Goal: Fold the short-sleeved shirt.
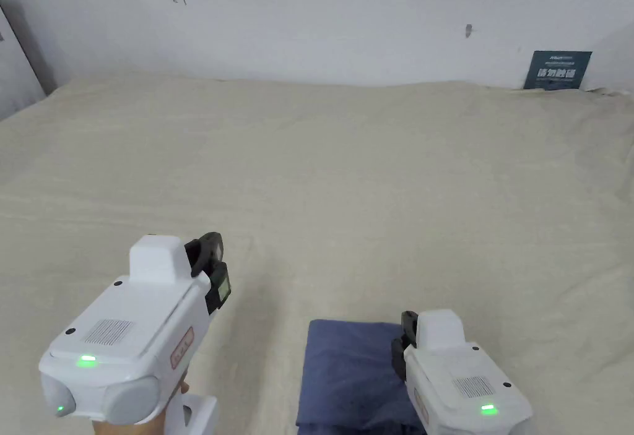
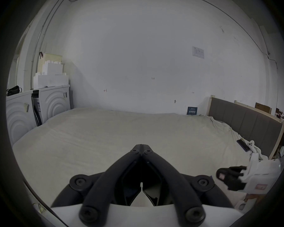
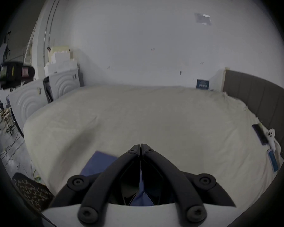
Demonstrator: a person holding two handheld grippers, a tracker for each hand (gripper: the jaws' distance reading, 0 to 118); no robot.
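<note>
On the near edge of the cream bed sheet (image 1: pixel 371 176), a blue short-sleeved shirt (image 1: pixel 350 371) lies folded into a compact rectangle, flat on the sheet. The right gripper (image 1: pixel 405 346) is held directly over the shirt's right-hand part. In the right gripper view its two black jaws meet tip to tip, pressed together with nothing between them; blue fabric (image 3: pixel 99 162) shows below and to the left of the jaws, and more of it is visible through the gap behind the closed tips. Whether the jaws touch the cloth cannot be told.

The left gripper (image 1: pixel 213 269) is held to the left of the shirt, raised higher and apart from it, over bare sheet. In the left gripper view its jaws (image 2: pixel 142 146) are likewise closed on each other, empty, with only pale sheet ahead of the tips; the right gripper (image 2: pixel 223 175) appears low at the right of those jaws.

Beyond both sets of jaws stands a white wall (image 2: pixel 138 50), with a small dark placard (image 1: pixel 557 70) at its foot. Far to the right of the jaws a padded grey headboard (image 3: pixel 252 99) borders the bed, and a dark phone (image 3: pixel 260 136) rests on the sheet beside it. To the left of the jaws stand white appliances (image 2: pixel 54 99) with stacked foam blocks (image 2: pixel 49 76) on top.
</note>
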